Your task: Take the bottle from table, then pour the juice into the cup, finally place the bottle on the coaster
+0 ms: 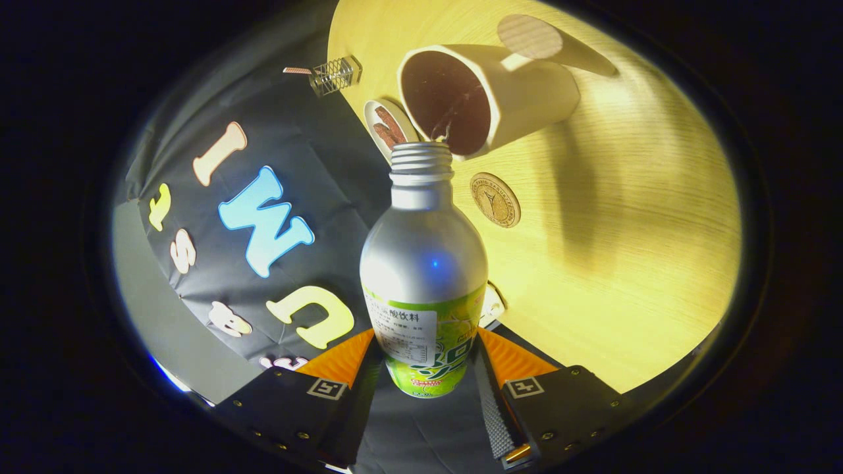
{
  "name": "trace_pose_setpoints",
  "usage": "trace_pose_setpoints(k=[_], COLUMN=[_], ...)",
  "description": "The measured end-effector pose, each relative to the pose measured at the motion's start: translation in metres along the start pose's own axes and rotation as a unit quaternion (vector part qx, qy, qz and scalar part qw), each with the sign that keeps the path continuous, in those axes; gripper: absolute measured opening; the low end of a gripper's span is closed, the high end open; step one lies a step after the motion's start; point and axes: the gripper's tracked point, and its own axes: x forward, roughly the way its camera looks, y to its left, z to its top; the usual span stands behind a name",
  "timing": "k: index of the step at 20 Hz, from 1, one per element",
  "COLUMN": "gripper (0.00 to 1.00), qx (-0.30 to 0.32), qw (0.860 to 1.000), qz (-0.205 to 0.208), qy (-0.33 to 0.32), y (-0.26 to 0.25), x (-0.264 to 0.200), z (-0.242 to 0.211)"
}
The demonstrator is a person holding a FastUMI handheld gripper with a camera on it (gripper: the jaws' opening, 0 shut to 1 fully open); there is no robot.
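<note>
A silver bottle (423,263) with a green label and no cap sits between my fingers, and my gripper (426,339) is shut on its labelled lower part. The scene looks rolled sideways, so the bottle is tipped over relative to the table. Its threaded mouth (421,161) is right at the rim of a white cup (520,92) with a dark inside, which stands on the wooden table just beyond. Whether liquid is running out I cannot tell. A round wooden coaster (495,199) with an emblem lies on the table beside the bottle's neck, close to the cup.
A small oval dish (388,125) with brown pieces lies next to the cup at the table's edge. A little wire basket (336,74) is farther along that edge. A round wooden disc (530,36) shows behind the cup. The light wooden table (625,230) stretches past the coaster.
</note>
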Motion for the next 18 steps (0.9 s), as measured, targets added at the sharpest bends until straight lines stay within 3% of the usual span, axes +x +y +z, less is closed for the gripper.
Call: trace_pose_setpoints(k=[18], gripper=[0.73], qx=[0.027], qw=[1.000], qz=[0.000], qy=[0.005], y=[0.0065], x=[0.0002], z=[-0.0027])
